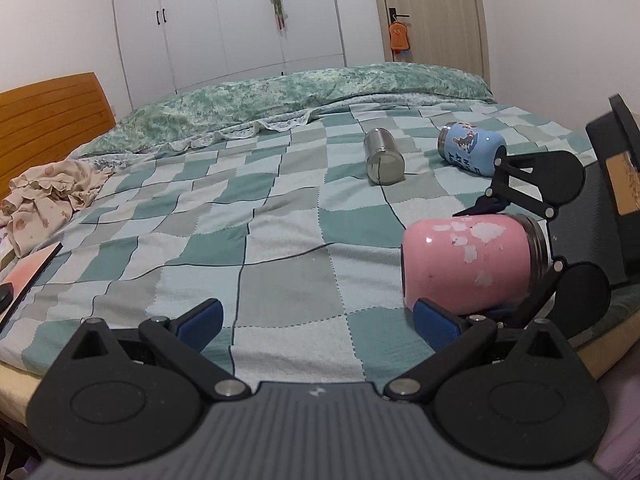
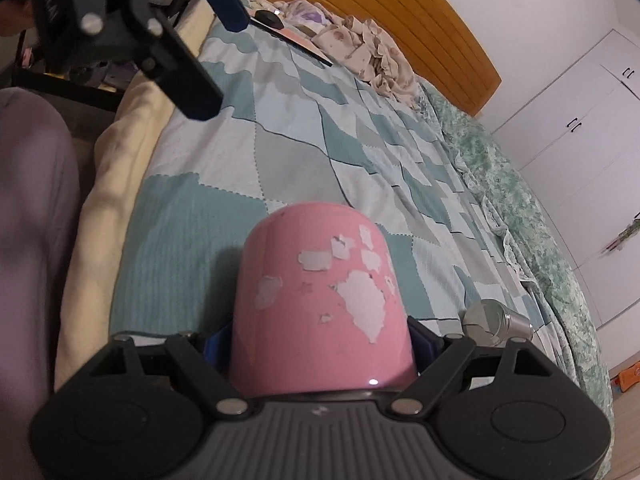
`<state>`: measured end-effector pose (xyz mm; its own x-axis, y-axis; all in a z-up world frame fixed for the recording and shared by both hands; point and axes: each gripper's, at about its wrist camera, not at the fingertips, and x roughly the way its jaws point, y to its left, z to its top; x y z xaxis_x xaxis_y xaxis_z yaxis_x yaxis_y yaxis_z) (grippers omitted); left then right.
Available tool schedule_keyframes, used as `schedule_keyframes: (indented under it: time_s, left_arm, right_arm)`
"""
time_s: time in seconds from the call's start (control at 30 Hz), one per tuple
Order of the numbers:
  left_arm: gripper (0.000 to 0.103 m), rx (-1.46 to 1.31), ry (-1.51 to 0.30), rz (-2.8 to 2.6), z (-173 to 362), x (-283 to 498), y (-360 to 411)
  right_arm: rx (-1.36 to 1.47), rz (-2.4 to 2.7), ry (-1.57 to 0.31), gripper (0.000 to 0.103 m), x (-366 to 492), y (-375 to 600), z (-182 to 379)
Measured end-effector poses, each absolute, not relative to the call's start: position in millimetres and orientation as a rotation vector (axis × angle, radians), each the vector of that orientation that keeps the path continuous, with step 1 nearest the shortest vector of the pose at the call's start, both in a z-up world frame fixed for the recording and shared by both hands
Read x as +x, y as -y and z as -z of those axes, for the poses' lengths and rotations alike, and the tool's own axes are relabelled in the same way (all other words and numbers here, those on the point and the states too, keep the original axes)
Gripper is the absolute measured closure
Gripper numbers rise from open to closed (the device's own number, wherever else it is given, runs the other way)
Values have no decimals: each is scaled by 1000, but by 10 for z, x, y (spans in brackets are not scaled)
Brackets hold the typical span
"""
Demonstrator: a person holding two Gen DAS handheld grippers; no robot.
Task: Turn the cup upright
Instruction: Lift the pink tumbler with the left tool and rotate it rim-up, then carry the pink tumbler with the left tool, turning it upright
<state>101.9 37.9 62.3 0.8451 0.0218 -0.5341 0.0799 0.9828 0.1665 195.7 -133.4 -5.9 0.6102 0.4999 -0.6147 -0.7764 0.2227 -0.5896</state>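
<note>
Cup lies on its side on the bed, base pointing at 12 o'clock from the right gripper, which clamps it near the mouth. Left gripper hovers wide, cup at its 2 o'clock.

Black linkages, blue fingers, ribbed grey housing
</note>
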Motion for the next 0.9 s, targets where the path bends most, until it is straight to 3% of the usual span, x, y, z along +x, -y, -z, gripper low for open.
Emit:
schedule_keyframes:
  time_s: [0.07, 0.2, 0.53, 0.9]
  left_arm:
    - [0, 197, -564, 37, -618, 1011, -357]
    - [0, 229, -562, 81, -637, 979, -320]
    - [0, 523, -531, 352, -714, 1179, 159]
    - [0, 997, -551, 631, -280, 1559, 760]
  right_arm:
    - [-1003, -892, -333, 17, 1967, 1322, 45]
    - [-919, -864, -360, 0, 1915, 1426, -106]
    - [-480, -650, -437, 0, 1449, 2357, -526]
    - [-219, -457, -504, 0, 1285, 2755, -279]
